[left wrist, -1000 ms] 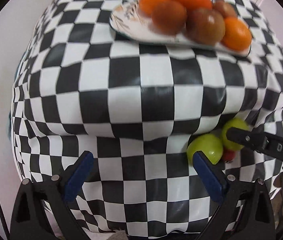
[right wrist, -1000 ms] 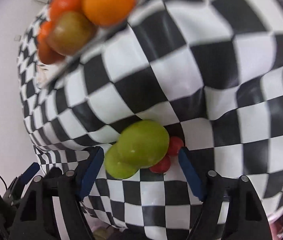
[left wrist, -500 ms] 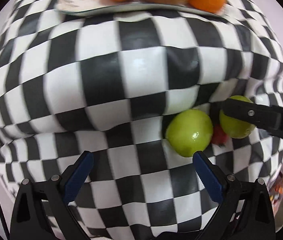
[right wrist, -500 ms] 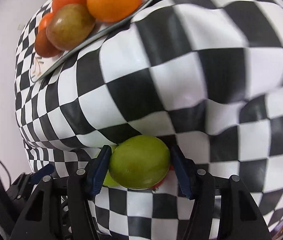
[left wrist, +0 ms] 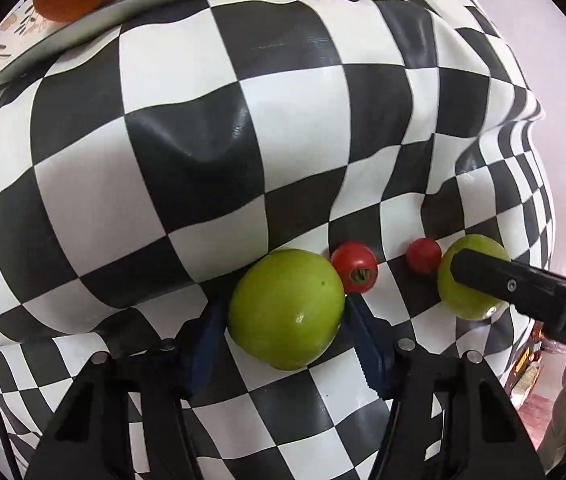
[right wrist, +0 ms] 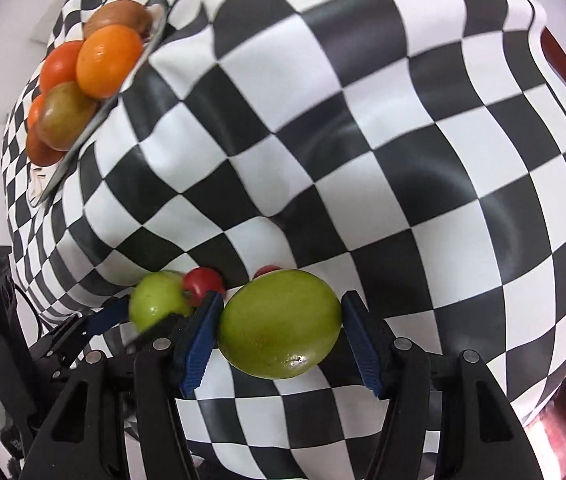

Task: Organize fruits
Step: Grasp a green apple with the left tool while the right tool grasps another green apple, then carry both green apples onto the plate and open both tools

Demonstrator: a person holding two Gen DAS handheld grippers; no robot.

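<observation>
Two green fruits (left wrist: pixel 286 309) (right wrist: pixel 279 324), each clamped in tongs (left wrist: pixel 287 332) (right wrist: pixel 281 336); two cherry tomatoes (left wrist: pixel 354 266) (left wrist: pixel 423 255) between.

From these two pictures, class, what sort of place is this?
Probably a dining table at home: a checked tablecloth, a plate of oranges, and green fruit with small tomatoes.

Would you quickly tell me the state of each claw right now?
Left claw: closed on a green fruit.
Right claw: closed on another green fruit.
</observation>
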